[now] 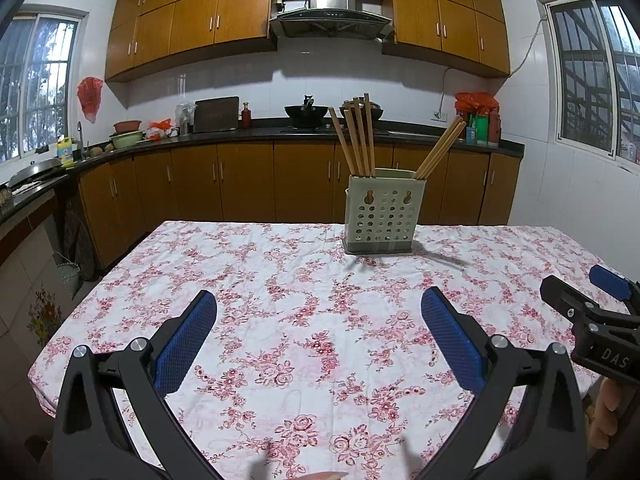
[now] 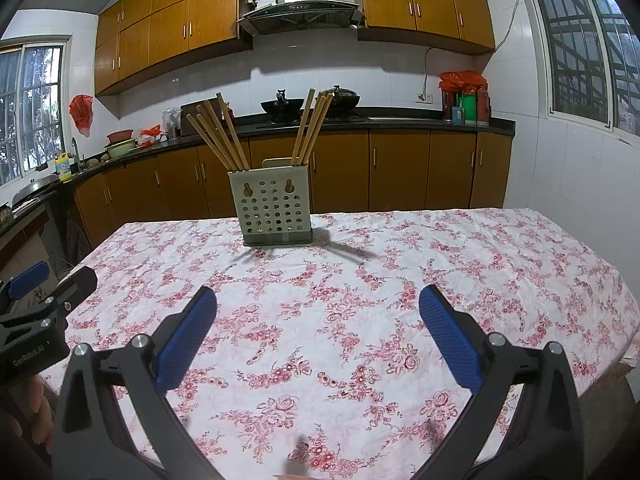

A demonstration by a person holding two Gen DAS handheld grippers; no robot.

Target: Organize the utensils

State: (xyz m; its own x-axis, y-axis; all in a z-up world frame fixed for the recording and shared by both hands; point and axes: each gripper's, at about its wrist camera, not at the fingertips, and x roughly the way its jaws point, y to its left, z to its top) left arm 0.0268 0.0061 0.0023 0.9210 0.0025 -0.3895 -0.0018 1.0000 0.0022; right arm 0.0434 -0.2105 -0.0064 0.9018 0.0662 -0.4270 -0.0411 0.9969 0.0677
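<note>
A pale green perforated utensil holder point(image 1: 380, 212) stands on the far side of the table; it also shows in the right wrist view point(image 2: 274, 206). Several wooden chopsticks point(image 1: 358, 140) stand in its left part and a few more point(image 1: 440, 148) lean right in its right part; the right wrist view shows both bunches point(image 2: 218, 134) point(image 2: 314, 126). My left gripper point(image 1: 319, 312) is open and empty over the near table. My right gripper point(image 2: 318, 308) is open and empty beside it, and shows at the right edge of the left wrist view point(image 1: 580, 300).
The table carries a white cloth with pink flowers point(image 1: 300, 300), also seen in the right wrist view point(image 2: 400, 280). Behind it run a dark kitchen counter point(image 1: 240, 132) with woks point(image 1: 306, 114), wooden cabinets and tiled walls. The left gripper shows at the left edge of the right wrist view point(image 2: 44, 292).
</note>
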